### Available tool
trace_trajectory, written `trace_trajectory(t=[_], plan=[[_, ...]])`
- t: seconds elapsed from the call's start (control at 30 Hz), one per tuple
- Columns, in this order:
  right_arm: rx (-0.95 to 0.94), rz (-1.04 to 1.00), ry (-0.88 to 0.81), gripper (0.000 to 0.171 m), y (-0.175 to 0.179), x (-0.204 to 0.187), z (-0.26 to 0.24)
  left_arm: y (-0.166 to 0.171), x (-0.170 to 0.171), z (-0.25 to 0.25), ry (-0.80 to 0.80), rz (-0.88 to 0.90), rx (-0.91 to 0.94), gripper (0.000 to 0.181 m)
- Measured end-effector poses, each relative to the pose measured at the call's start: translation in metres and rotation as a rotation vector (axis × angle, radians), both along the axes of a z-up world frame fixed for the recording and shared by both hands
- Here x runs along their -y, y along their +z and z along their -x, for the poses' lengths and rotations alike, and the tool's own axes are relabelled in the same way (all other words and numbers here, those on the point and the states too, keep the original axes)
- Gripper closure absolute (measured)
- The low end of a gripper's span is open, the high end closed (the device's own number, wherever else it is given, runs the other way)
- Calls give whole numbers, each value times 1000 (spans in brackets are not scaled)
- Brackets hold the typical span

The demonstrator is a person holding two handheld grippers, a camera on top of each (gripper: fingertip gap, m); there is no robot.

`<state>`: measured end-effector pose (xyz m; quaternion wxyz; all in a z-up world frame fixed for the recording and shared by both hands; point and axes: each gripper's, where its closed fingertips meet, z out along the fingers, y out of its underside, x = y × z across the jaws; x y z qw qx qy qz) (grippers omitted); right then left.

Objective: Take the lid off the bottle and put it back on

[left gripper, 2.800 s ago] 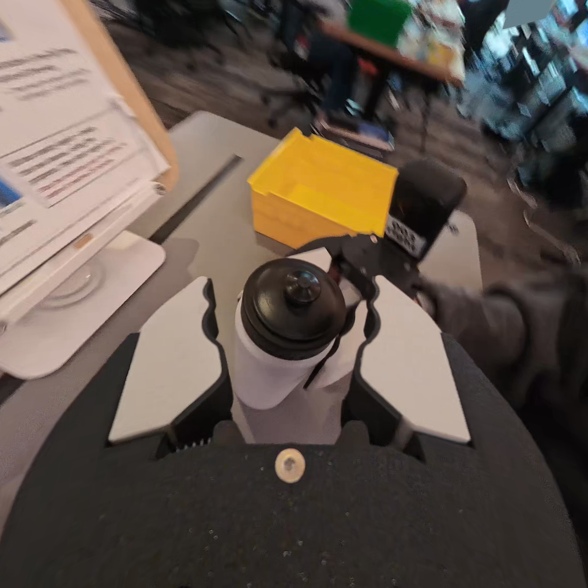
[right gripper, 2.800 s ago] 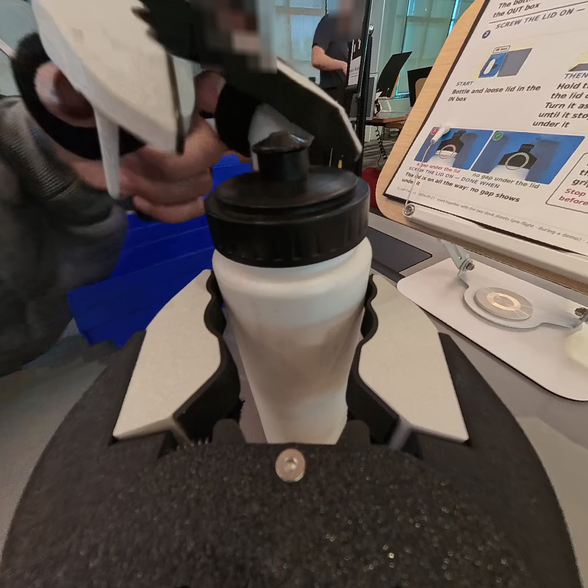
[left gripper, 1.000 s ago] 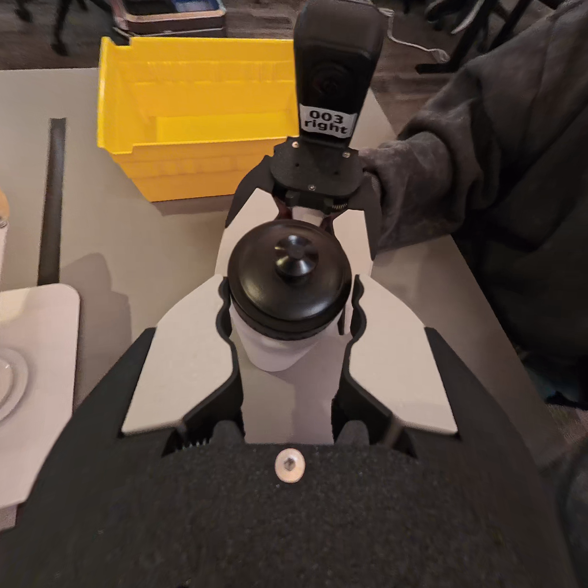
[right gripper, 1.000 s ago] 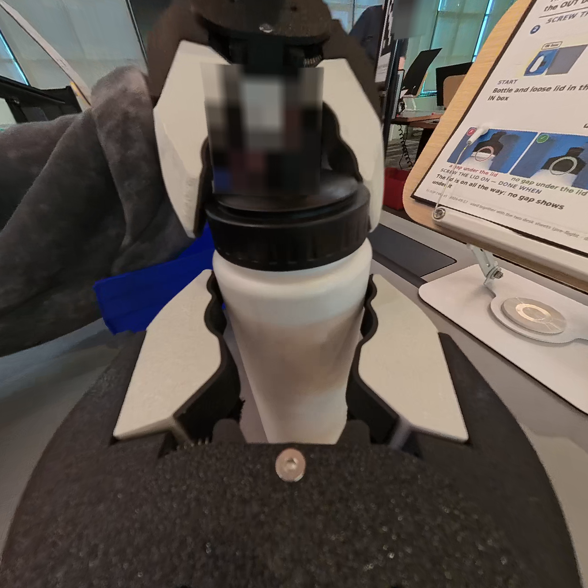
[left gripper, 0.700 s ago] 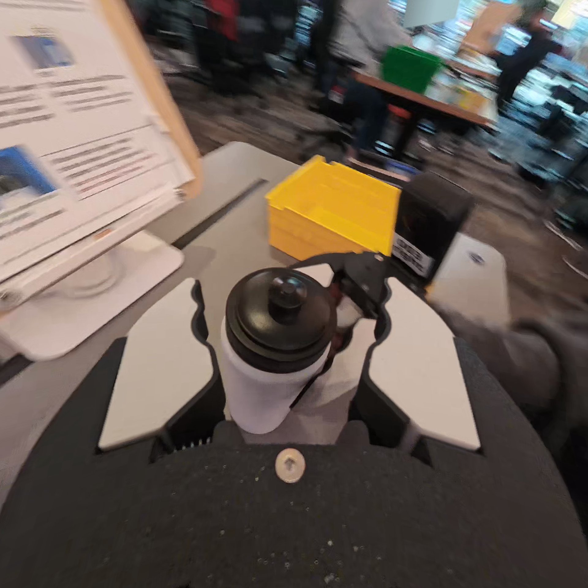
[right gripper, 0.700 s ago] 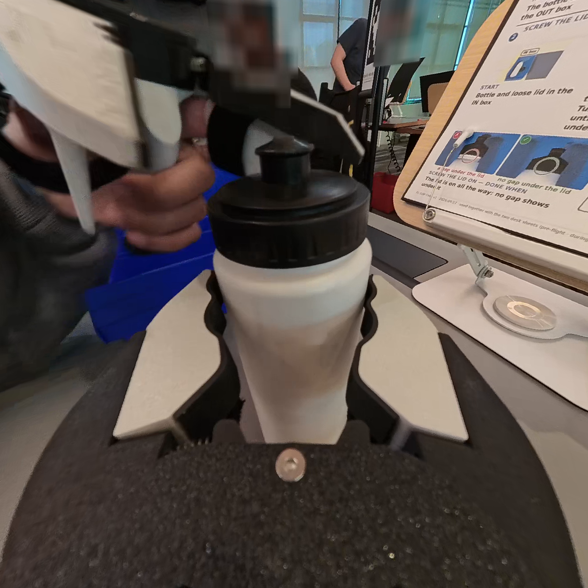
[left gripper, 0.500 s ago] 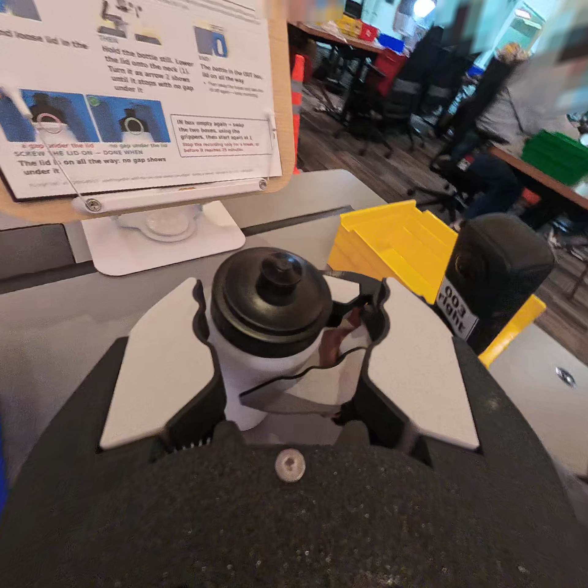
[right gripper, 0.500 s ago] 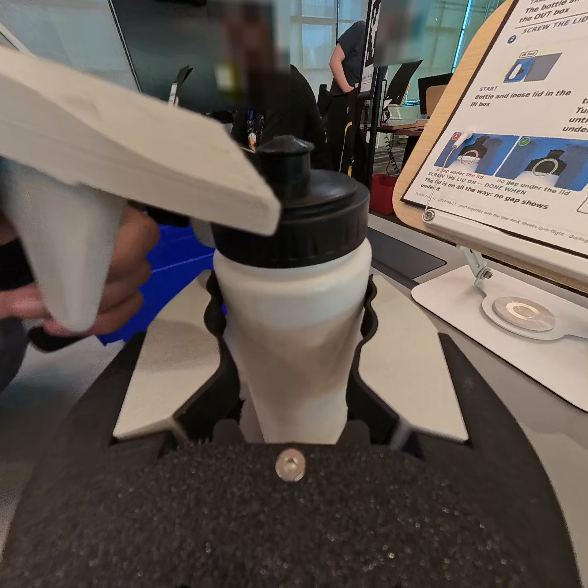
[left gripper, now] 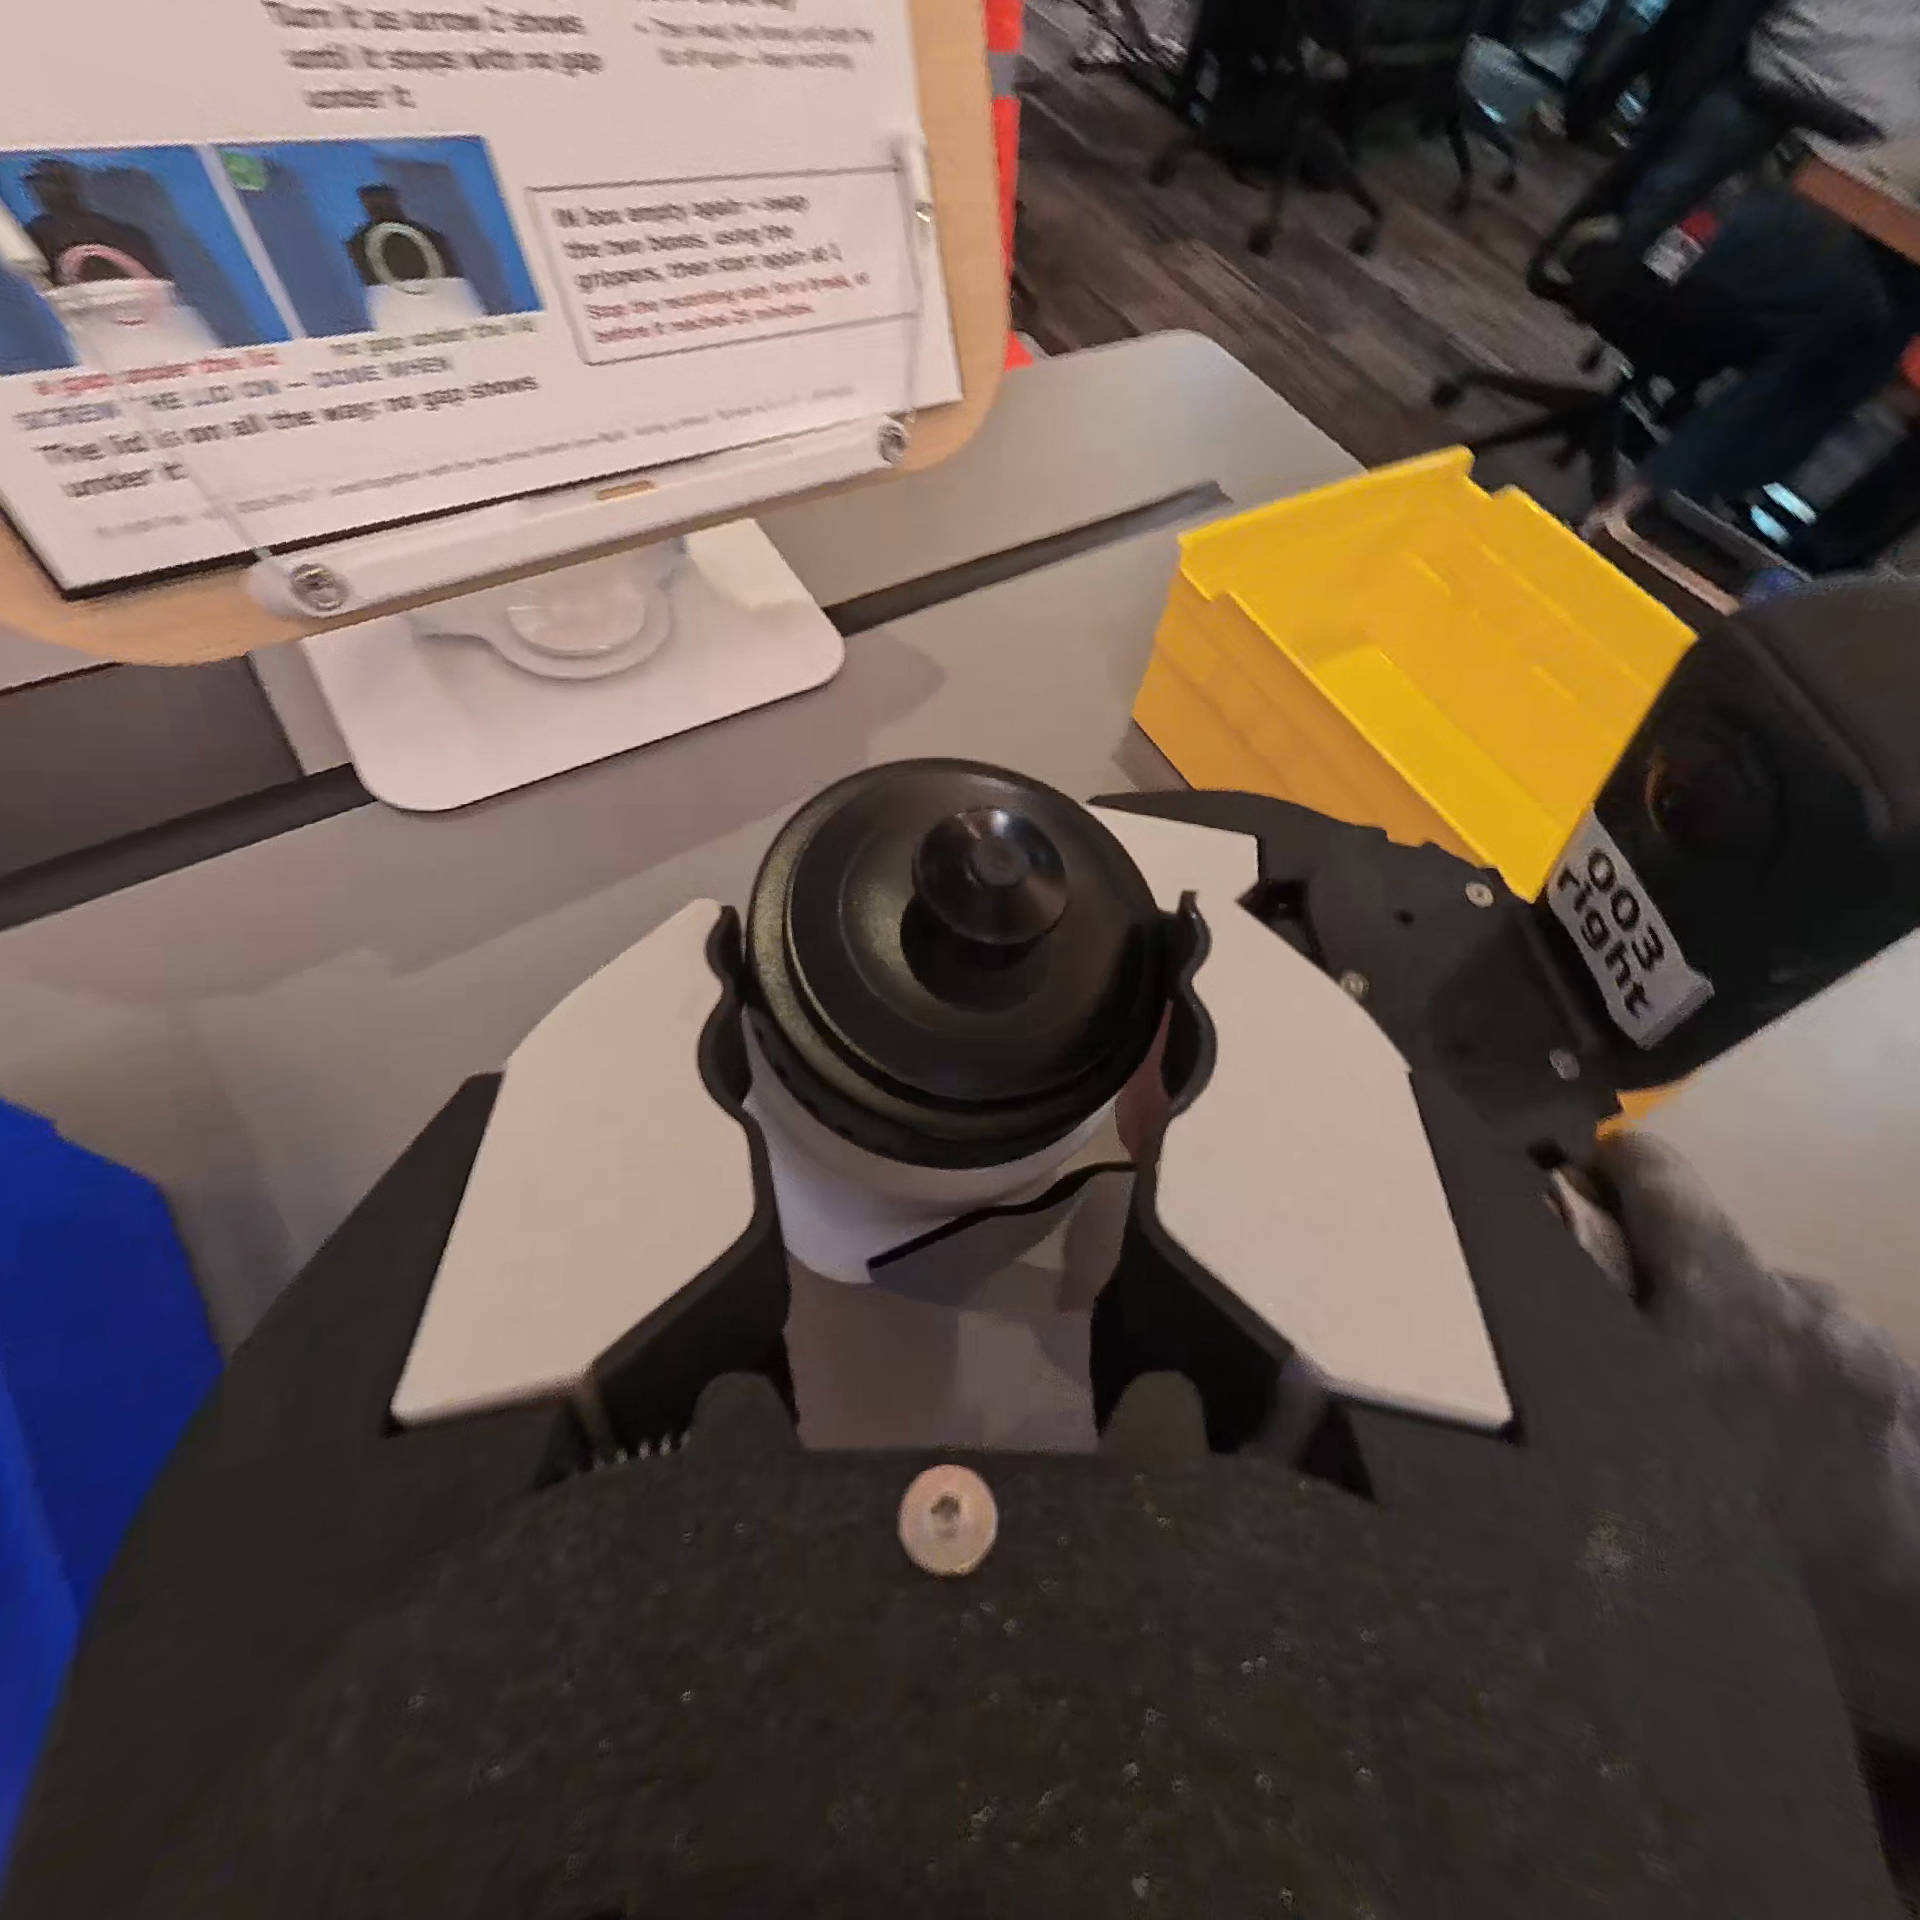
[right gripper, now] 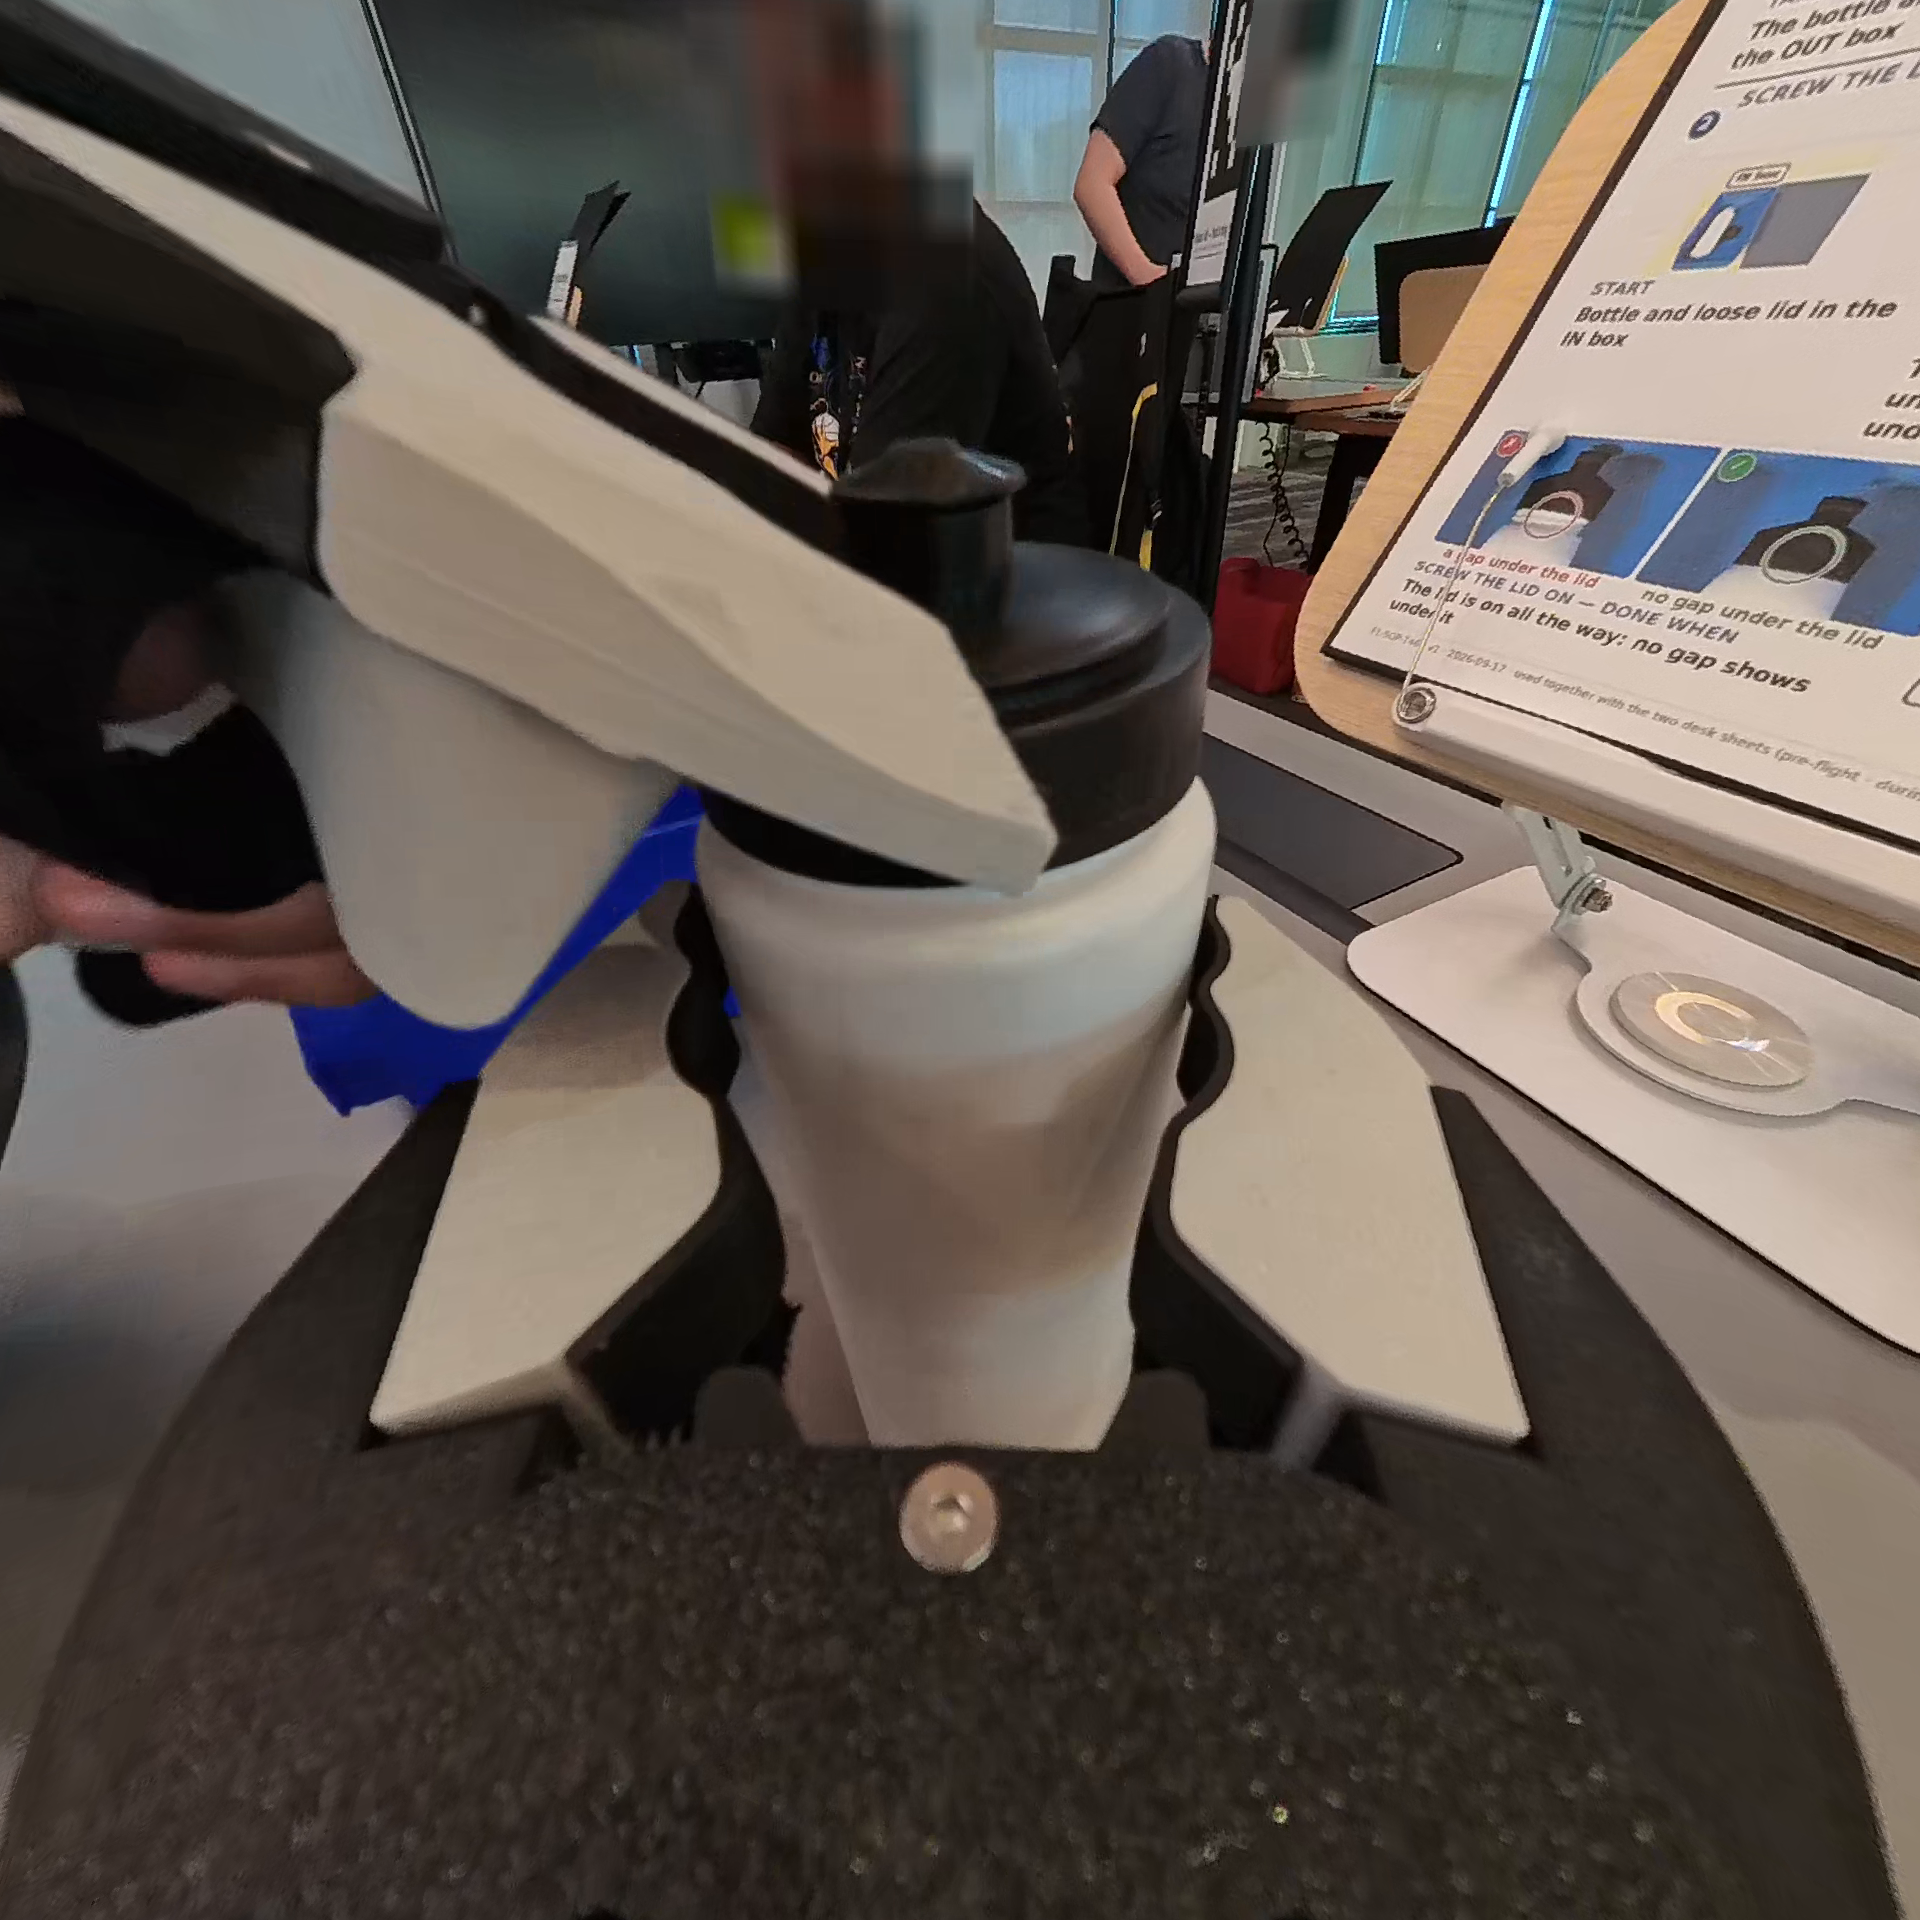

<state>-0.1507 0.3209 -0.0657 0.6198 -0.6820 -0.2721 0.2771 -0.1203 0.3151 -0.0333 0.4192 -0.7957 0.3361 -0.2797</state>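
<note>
A white bottle (right gripper: 956, 1091) with a black screw lid (left gripper: 951, 966) stands upright over the grey table. My right gripper (right gripper: 951, 1039) is shut on the bottle's body below the lid. It also shows at the right of the left wrist view (left gripper: 1382, 935). My left gripper (left gripper: 951, 997) comes down over the top, its two fingers (left gripper: 623, 1122) pressed against the sides of the lid. In the right wrist view it reaches in from the upper left (right gripper: 644, 644) and hides the left half of the lid (right gripper: 1101, 675). The lid sits on the bottle's neck.
A yellow bin (left gripper: 1403, 665) stands behind the bottle to the right. A blue bin (left gripper: 62, 1403) is at the left, also in the right wrist view (right gripper: 436, 1039). An instruction board on a white stand (left gripper: 582, 675) is at the back (right gripper: 1714, 468). People and chairs are beyond the table.
My left gripper let go of the lid, opened, swung round the bottle to a new angle and has closed on the lid again. My right gripper has held the bottle still.
</note>
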Motion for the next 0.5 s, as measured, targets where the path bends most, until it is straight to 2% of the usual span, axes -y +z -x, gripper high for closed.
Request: trace_trajectory(t=[0.27,0.5], plan=[[0,5,-2,86,0,-1,0,-6,7,5,-377,-8,-179,106],[20,25,7,87,-2,0,-1,-7,10,17,-672,-39,-219,110]])
